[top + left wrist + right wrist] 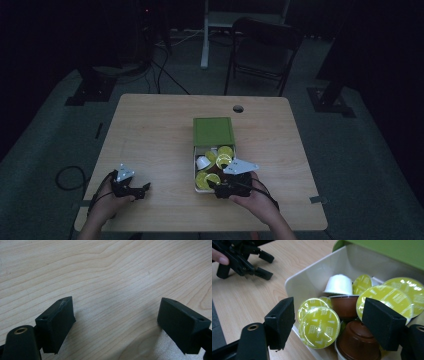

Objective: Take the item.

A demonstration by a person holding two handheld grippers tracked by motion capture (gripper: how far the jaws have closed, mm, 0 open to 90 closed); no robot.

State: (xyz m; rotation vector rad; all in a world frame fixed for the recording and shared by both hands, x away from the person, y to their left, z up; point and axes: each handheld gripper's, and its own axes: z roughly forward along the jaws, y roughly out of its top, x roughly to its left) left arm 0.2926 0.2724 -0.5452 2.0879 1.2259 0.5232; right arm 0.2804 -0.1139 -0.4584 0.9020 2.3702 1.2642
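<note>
While poised with jaws apart over the white box of coffee pods at frame centre, right gripper grips nothing yet. Left gripper, likewise spread, idle lower left. Nothing removed; picking apparently ahead.

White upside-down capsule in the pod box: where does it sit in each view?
High view: the white plastic capsule is at the box's left side, mid-table.
Left gripper view: not in it, just wood table.
Right gripper view: upper centre, behind the brown pods.
Shared landmark: the green lid of the white box.
</note>
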